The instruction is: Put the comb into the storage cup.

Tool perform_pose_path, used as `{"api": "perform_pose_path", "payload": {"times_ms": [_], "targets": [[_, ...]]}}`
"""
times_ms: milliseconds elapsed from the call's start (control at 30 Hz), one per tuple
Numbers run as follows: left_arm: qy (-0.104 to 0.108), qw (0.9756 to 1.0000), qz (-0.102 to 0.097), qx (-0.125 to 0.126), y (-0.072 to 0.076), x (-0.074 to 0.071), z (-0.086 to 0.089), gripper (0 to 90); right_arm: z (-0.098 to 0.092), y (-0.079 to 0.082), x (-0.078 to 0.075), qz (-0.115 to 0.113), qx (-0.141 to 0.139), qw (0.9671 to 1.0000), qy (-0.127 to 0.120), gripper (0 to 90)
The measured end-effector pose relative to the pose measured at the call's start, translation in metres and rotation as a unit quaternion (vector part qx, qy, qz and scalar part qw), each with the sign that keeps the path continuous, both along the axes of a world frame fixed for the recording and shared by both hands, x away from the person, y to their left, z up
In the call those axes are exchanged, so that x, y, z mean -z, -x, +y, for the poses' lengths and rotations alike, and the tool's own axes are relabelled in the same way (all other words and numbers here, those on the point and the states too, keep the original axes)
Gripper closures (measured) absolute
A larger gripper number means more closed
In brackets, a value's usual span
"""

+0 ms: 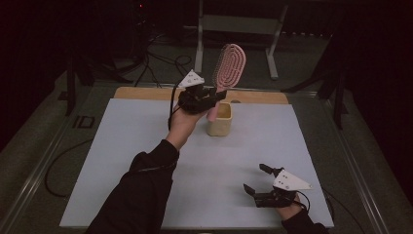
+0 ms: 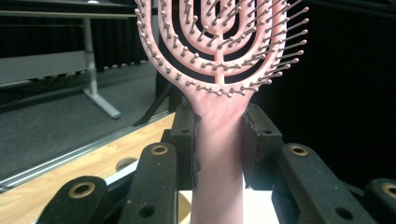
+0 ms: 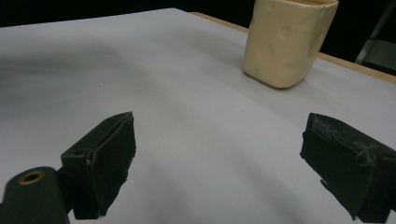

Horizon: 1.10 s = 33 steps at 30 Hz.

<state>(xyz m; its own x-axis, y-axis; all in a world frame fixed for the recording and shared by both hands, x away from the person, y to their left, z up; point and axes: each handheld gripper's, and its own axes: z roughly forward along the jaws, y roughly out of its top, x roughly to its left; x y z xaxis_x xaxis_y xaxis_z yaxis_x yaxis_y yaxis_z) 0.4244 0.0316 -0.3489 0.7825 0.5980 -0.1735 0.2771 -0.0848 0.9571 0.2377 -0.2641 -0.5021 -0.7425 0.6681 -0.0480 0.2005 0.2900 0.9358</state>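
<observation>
Right claw (image 1: 255,179), lower right of the high view, rests released on the white bench (image 1: 122,161), jaws wide w/ nothing between. Left claw (image 1: 214,93), upper centre, is clenched on the pink hairbrush (image 1: 228,66) handle, brush head up. Handle tip sits approx. at the rim of the cream cup (image 1: 219,119); contact unclear.

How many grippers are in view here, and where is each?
2. The left gripper is raised over the cream cup, clamping the pink hairbrush; the right gripper hangs open, low, near the table's front right.
</observation>
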Motion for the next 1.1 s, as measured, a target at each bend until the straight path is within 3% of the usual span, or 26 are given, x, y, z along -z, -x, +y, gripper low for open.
{"api": "perform_pose_path", "payload": {"times_ms": [100,367,633,1100], "targets": [[0.013,0.9999,0.003,0.001,-0.005,0.0,-0.002,70.2,0.0,0.0,0.0,-0.001,0.0,1.0,-0.001,10.0],[0.02,0.9997,-0.014,-0.002,-0.018,0.004,-0.006,70.2,-0.001,0.0,0.0,0.0,0.0,1.0,-0.004,10.0],[0.037,0.9992,-0.015,-0.001,-0.032,0.016,-0.01,70.1,0.0,0.0,0.0,0.0,-0.004,1.0,-0.004,10.0],[0.032,0.9992,-0.024,0.004,-0.048,0.036,-0.018,70.1,0.001,0.0,0.001,0.004,-0.006,0.9999,-0.008,10.0]]}}
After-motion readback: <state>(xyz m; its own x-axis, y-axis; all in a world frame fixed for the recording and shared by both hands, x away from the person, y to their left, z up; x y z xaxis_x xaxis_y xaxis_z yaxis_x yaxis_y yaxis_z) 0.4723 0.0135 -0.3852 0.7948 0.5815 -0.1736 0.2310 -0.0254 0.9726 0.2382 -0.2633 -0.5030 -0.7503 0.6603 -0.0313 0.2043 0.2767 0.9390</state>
